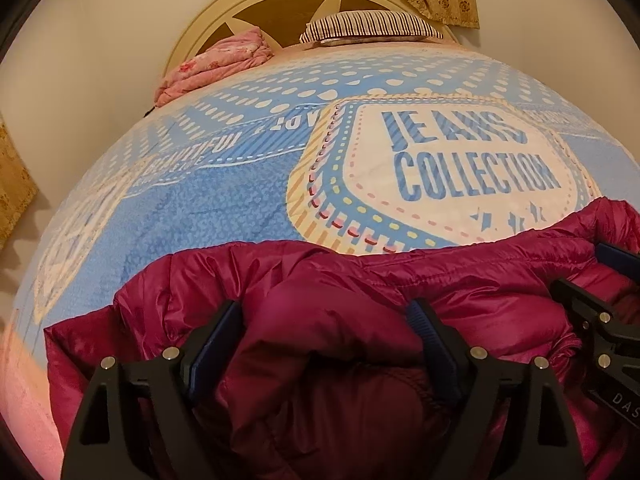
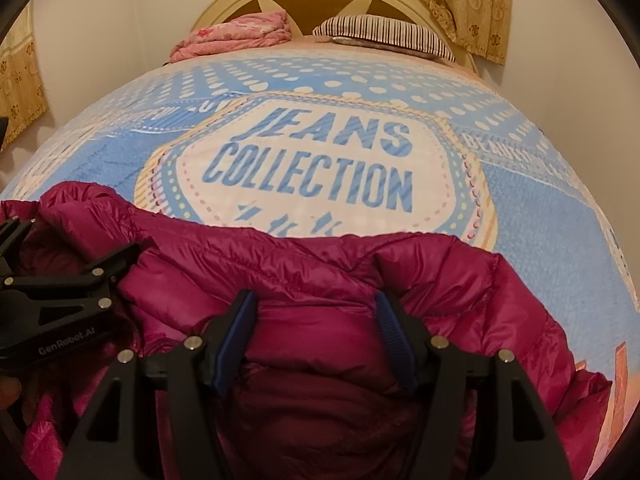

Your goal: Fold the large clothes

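Observation:
A magenta puffer jacket [image 1: 360, 280] lies bunched at the near end of the bed; it also fills the lower part of the right wrist view [image 2: 320, 272]. My left gripper [image 1: 326, 316] is open, its jaws spread wide with jacket fabric bulging between them. My right gripper [image 2: 316, 304] is open too, jaws apart with a fold of the jacket between the blue pads [image 2: 238, 332]. The right gripper shows at the right edge of the left wrist view [image 1: 600, 300], and the left gripper shows at the left edge of the right wrist view [image 2: 60, 276].
The bed carries a blue and white sheet [image 2: 320, 160] printed "JEANS COLLECTION". At the headboard [image 1: 280, 0] lie a pink folded quilt [image 1: 216, 64] and a striped pillow [image 1: 372, 26]. Patterned curtains [image 2: 472, 4] hang at the back right.

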`<state>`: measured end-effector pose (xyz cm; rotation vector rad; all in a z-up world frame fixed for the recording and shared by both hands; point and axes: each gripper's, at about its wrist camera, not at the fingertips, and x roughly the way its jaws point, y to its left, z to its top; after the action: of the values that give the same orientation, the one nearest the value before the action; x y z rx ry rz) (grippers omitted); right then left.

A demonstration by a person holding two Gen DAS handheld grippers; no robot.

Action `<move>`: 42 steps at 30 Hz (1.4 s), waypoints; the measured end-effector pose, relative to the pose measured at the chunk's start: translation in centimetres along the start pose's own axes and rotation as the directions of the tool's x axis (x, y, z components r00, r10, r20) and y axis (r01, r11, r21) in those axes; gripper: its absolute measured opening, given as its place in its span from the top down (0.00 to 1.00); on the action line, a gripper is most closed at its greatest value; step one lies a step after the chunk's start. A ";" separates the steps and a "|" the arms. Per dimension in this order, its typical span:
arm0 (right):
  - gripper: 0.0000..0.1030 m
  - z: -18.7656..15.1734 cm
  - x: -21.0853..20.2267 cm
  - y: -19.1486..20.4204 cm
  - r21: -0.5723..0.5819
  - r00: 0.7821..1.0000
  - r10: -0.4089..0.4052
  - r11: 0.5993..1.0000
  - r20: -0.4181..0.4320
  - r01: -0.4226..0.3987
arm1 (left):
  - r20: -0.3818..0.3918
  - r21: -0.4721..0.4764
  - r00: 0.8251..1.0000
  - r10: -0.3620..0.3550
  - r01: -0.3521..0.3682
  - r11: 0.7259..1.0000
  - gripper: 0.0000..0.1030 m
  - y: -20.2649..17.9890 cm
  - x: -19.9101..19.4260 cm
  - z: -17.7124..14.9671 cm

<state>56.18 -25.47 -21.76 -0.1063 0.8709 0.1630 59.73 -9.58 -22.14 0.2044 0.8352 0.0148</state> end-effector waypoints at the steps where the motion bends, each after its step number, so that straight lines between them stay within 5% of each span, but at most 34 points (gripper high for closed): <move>1: 0.36 0.0 0.0 0.0 -0.001 1.000 -0.002 1.000 0.001 0.002 | 0.001 0.001 1.000 0.001 -0.001 1.000 0.16 0.0 0.0 0.0; 35: 0.33 0.5 0.5 0.8 -0.051 0.998 -0.053 0.997 -0.026 0.052 | -0.016 0.031 1.000 0.013 -0.012 0.999 0.15 0.1 0.0 0.5; 38: 0.14 0.9 -1.1 -0.1 -0.091 0.995 -0.090 0.992 -0.042 0.086 | 0.043 0.007 0.999 -0.003 0.003 1.000 0.15 2.3 -3.9 0.6; 42: 0.08 -0.1 -7.3 -2.6 -0.061 0.992 -0.118 0.991 0.052 0.122 | 0.114 -0.008 0.993 -0.011 0.012 1.000 0.15 5.6 -10.6 -1.4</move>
<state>51.96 -28.74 -16.13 -0.2139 0.8091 0.0807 51.92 -4.83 -14.25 0.1904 0.7219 -0.0038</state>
